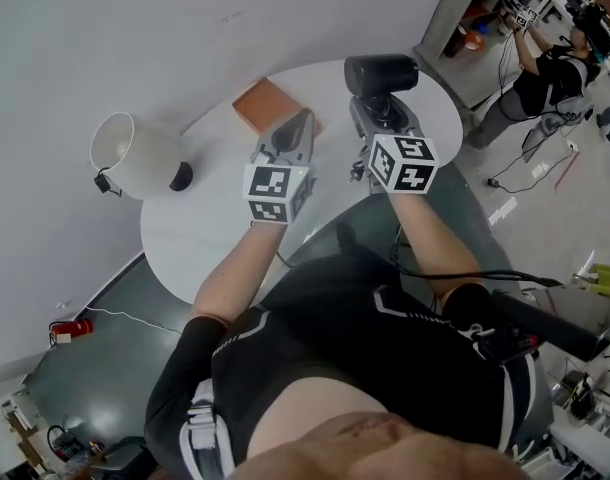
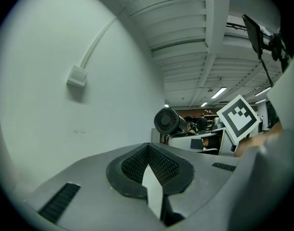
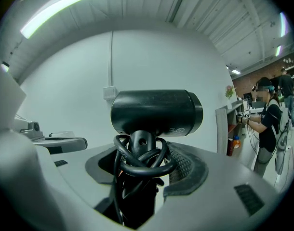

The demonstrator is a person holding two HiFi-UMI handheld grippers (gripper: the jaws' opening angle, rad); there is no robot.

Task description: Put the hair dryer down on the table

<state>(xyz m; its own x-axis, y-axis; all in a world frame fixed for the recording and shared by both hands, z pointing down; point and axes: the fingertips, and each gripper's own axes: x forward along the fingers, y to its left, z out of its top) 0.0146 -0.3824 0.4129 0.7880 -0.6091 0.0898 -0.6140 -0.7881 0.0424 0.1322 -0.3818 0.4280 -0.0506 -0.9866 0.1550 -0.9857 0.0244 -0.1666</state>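
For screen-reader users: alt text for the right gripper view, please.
A black hair dryer fills the centre, its handle clamped in the jaws of the right gripper, cord looped round it. White wall behind; a person stands far right.

Head camera looks steeply down on the round table — both gripper cameras ride close behind their jaws, facing level, sharing the hair dryer

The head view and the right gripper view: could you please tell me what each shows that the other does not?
Only the head view: the round white table and the brown box on it. Only the right gripper view: the black cord looped round the handle of the hair dryer. Both: that hair dryer, clamped in the right tool.
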